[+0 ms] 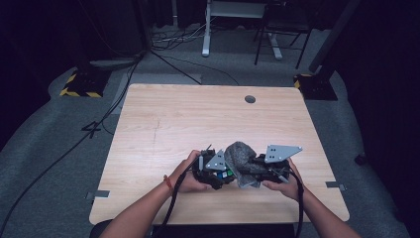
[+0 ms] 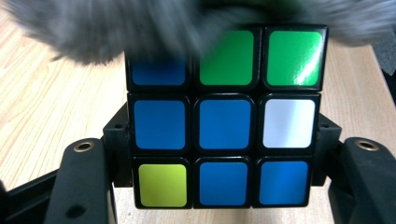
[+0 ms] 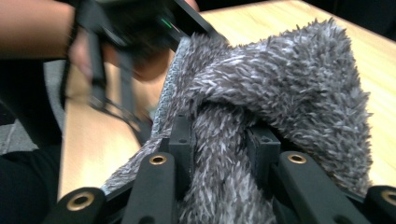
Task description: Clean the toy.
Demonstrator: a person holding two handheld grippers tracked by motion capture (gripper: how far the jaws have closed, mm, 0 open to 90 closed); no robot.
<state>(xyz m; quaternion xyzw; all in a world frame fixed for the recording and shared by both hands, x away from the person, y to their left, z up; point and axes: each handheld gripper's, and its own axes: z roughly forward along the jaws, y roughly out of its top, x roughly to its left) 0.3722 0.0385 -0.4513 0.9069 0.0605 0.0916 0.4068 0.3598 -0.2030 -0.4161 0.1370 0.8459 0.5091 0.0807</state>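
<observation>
Right now I am holding a puzzle cube [image 2: 224, 126] in my left gripper [image 2: 219, 186], its two black jaws pressing against the cube's opposite sides. Facing that gripper's camera, the cube is showing mostly blue squares, with two green ones along the top row, a white one at the right of the middle row and a yellow-green one at the lower left. A fuzzy grey cloth [image 2: 140, 28] is lying over the cube's top edge, blurring across the upper part of the left gripper view.

With my right gripper [image 3: 219, 140] I am pinching that same cloth [image 3: 280, 93]: a bunched fold of it is squeezed between the jaws, which are standing narrow around it, and the rest is billowing up and forward over them.

From the high view, both of my hands are sitting close together near the front edge of the wooden table [image 1: 173, 119], the left gripper [image 1: 215, 168] and right gripper [image 1: 267, 166] pointing toward each other, with the cloth [image 1: 240, 156] heaped between them and touching both. The cube [image 1: 225, 174] is showing there as a few small coloured squares just beside the cloth.
</observation>
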